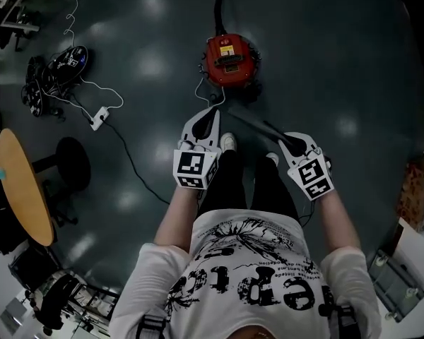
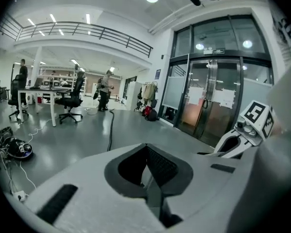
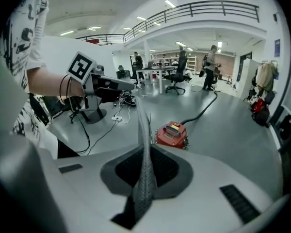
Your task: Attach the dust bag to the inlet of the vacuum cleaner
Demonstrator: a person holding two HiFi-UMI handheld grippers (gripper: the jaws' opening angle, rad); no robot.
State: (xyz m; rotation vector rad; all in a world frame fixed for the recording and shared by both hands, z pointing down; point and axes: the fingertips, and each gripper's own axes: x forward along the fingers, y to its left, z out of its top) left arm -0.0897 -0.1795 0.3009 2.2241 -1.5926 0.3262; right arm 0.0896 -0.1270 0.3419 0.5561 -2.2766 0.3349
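Note:
A red vacuum cleaner [image 1: 230, 60] stands on the grey floor ahead of the person's feet, a black hose [image 1: 218, 6] running away from its far side. The right gripper view shows it too, the vacuum cleaner [image 3: 172, 135] lying just beyond the jaws. My left gripper [image 1: 212, 113] is held at waist height, shut, nothing between its pads [image 2: 153, 171]. My right gripper [image 1: 286, 141] sits level beside it, also shut and empty, pads [image 3: 144, 174] pressed together. Both hover well short of the vacuum. No dust bag shows in any view.
A round wooden table [image 1: 21, 186] stands at the left. A white power strip [image 1: 99, 117] with cables and dark gear [image 1: 56, 69] lie on the floor to the left. A box [image 1: 417, 193] sits at the right. Glass doors [image 2: 213, 91], desks, chairs and people are farther off.

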